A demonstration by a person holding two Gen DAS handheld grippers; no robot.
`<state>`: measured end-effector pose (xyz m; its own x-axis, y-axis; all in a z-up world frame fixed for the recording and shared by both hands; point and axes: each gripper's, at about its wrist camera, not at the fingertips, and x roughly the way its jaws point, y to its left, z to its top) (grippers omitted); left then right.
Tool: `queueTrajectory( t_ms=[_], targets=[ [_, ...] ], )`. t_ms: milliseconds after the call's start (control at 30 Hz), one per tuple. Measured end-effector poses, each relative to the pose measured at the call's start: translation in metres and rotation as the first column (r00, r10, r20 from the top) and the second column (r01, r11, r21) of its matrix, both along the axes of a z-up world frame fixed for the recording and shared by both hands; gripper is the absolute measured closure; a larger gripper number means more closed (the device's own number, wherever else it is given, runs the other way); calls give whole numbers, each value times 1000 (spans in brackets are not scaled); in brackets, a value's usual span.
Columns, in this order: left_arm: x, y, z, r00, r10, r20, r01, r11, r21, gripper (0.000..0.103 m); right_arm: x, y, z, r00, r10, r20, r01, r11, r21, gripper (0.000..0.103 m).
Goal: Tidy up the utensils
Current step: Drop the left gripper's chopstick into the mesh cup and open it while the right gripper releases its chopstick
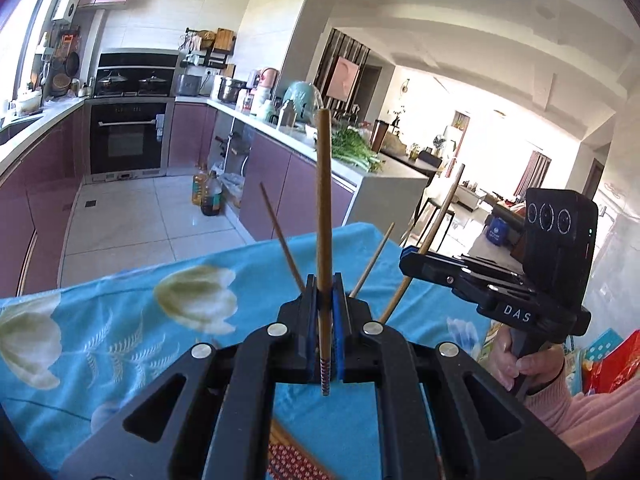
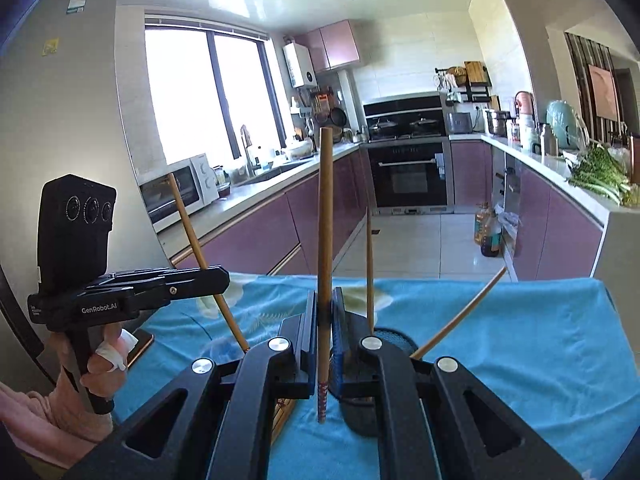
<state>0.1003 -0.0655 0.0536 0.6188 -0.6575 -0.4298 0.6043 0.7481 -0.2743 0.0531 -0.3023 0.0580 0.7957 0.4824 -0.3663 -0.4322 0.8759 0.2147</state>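
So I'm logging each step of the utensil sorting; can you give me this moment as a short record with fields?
Left gripper: shut on a chopstick, held upright
Right gripper: shut on a second chopstick, upright
Holder: dark mesh cup behind the right gripper, on the cloth
Loose chopsticks: lean out from behind the gripper near the holder; their lower ends are hidden
Cloth: blue, floral, covers the table
Hands: one on each gripper handle; left hand, right hand

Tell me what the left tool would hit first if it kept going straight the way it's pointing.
Probably nothing near: past the left tool, shut on a chopstick, the line clears the blue tablecloth edge toward open kitchen floor. Depth is uncertain.
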Motion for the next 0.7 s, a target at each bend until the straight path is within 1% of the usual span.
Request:
queueTrajectory(
  t_ms=[233, 333, 500, 700],
  targets=[
    [9, -14, 28, 999, -6, 50, 7, 1000, -28, 96, 5, -10, 18, 998, -25, 53, 25, 1000, 7, 97],
    [12, -21, 36, 997, -5, 73, 6, 1000, -19, 96, 10, -15, 22, 997, -41, 68, 41, 999, 10, 97],
    [18, -37, 31, 997, -1, 71, -2, 999, 36, 96, 17, -15, 16, 996, -55, 64, 55, 998, 6, 97],
    [28, -55, 13, 1000, 7, 30, -11, 995, 101, 96, 34, -12, 1, 997, -77, 14, 78, 997, -30, 97]
  ],
)
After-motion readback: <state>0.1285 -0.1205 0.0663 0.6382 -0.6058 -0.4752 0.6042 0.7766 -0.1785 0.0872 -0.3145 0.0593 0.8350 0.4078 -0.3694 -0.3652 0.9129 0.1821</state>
